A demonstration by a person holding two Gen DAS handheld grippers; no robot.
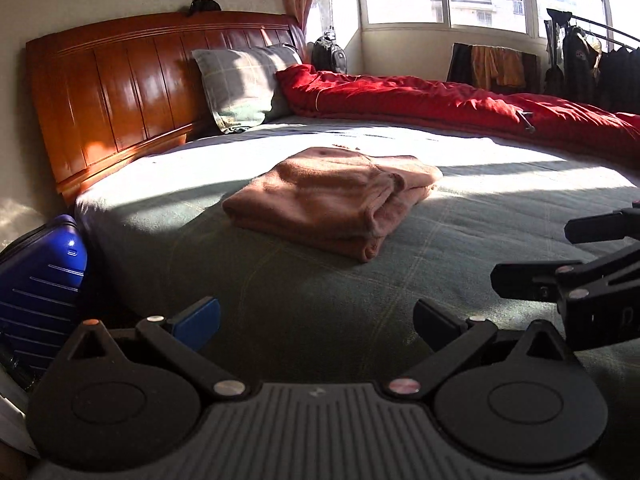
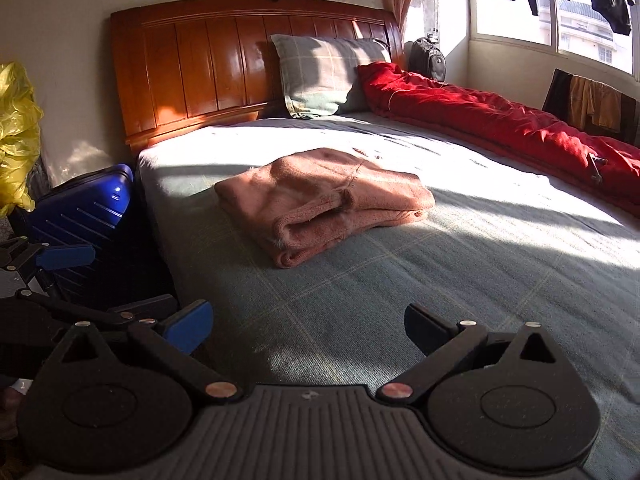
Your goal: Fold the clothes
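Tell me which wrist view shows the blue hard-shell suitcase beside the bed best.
The left wrist view: the blue hard-shell suitcase fills the lower left, its ribbed side sunlit and unobstructed. In the right wrist view the suitcase sits smaller and mostly in shadow, its lower part hidden behind the left gripper.
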